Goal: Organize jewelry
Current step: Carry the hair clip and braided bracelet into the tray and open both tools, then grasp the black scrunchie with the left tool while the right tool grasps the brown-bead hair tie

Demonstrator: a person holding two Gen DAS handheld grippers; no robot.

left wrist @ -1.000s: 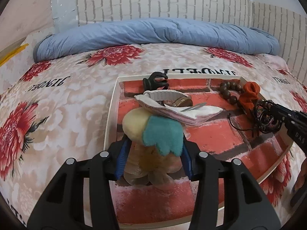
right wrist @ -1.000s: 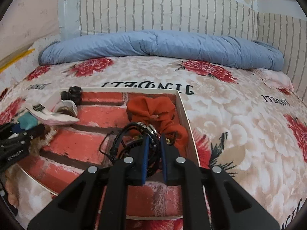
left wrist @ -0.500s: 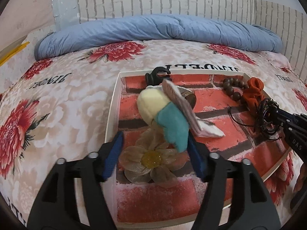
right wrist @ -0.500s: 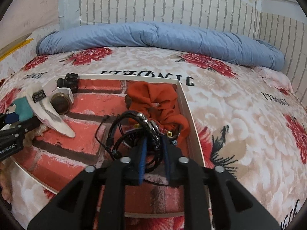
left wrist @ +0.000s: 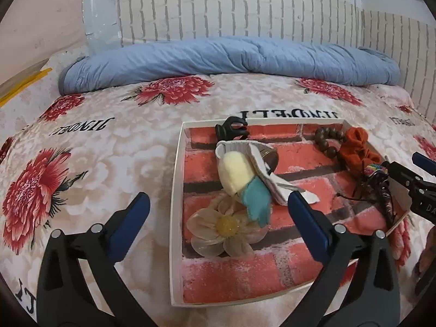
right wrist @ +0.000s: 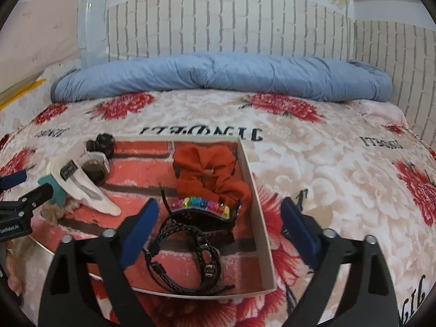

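Note:
A shallow white tray (left wrist: 175, 179) with a red brick-print floor lies on the bed; it also shows in the right wrist view (right wrist: 259, 199). My left gripper (left wrist: 218, 212) is open over the tray's near left part, above a cream fabric flower clip (left wrist: 226, 227) and a yellow-and-teal plush clip (left wrist: 241, 177). My right gripper (right wrist: 218, 223) is open above black braided bracelets (right wrist: 188, 248) and a rainbow-beaded black comb (right wrist: 203, 208) lying in the tray's near right corner. An orange scrunchie (right wrist: 209, 169) lies behind them.
A white shell-shaped dish (left wrist: 267, 169), a black claw clip (left wrist: 231, 129) and a brown bead bracelet (left wrist: 328, 140) lie further back in the tray. A rolled blue quilt (left wrist: 231, 60) lies along the brick-pattern wall. Floral bedspread (right wrist: 340, 179) surrounds the tray.
Both grippers opened and drew back. The left let go of the plush and flower clips. The right let go of the black bracelets, which now lie in the tray.

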